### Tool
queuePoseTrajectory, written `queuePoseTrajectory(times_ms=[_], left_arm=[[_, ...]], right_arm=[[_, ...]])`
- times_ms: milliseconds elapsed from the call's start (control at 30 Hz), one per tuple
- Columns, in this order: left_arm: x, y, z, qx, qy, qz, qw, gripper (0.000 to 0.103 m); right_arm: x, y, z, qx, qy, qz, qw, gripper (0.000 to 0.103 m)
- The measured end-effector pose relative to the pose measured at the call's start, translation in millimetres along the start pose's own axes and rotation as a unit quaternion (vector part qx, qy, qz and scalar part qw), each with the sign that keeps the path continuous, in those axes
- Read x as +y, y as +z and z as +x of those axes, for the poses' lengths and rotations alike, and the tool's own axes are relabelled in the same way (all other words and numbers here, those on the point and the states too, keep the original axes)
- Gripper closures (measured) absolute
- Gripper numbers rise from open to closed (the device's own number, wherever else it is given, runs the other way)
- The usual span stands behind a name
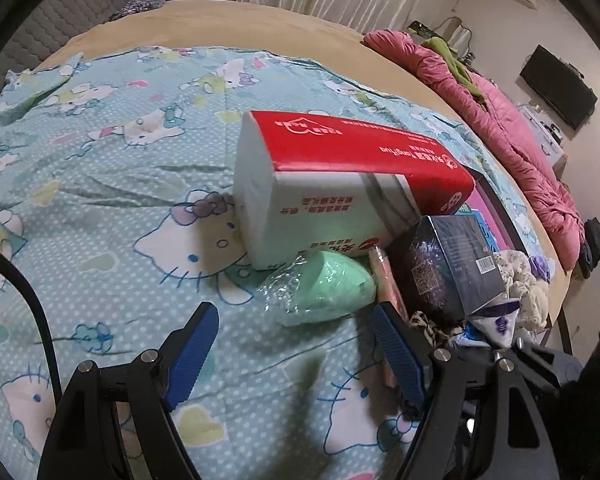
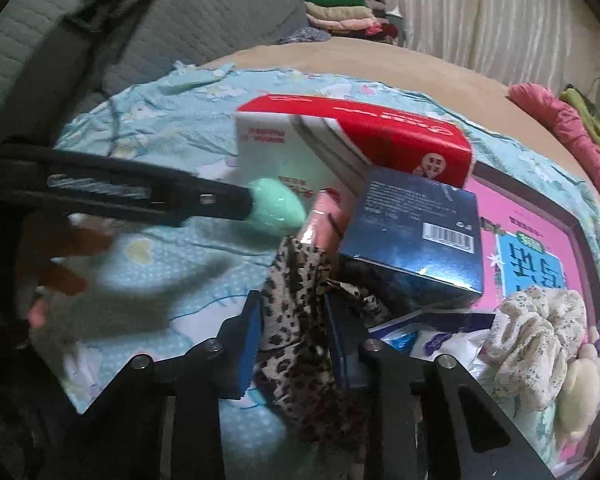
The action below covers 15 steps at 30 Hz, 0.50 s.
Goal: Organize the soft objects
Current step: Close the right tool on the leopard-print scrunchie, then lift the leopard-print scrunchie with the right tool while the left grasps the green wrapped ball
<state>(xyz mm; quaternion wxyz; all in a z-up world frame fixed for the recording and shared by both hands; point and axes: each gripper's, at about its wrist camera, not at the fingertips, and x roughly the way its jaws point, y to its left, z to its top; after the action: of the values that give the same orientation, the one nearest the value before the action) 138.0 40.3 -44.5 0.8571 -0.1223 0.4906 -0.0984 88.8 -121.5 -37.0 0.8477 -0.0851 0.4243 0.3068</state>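
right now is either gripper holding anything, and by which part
The right gripper is shut on the leopard-print cloth, pinching a bunched fold. The left gripper is open, holding nothing, with the green wrapped sponge just ahead.

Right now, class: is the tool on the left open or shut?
Open. The left tool has its blue fingers spread wide, with the plastic-wrapped green object just ahead, not clamped.

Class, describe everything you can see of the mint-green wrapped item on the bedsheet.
The mint-green item is a rounded, soft-looking lump sealed in clear crinkly plastic wrap, with loose wrap bunched at its left end. It lies on the blue cartoon bedsheet, against the lower front of the red-and-white tissue pack and beside a pink wrapped stick. The left tongs stand open just short of it, not gripping.
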Motion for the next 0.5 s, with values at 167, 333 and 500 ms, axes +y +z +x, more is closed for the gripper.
queuePoseTrajectory(times_ms=[167,333,500], left_arm=[[3,4,13,0.011,0.000,-0.004,0.9999,0.024],[2,7,17,0.011,-0.003,-0.001,0.9999,0.024],[4,6,16,0.010,-0.007,-0.005,0.9999,0.024]], right_arm=[[11,-5,3,0.017,0.032,-0.004,0.999,0.081],[9,-6,-6,0.003,-0.027,-0.008,1.000,0.069],[3,-4,-6,0.002,-0.061,-0.001,0.998,0.043]])
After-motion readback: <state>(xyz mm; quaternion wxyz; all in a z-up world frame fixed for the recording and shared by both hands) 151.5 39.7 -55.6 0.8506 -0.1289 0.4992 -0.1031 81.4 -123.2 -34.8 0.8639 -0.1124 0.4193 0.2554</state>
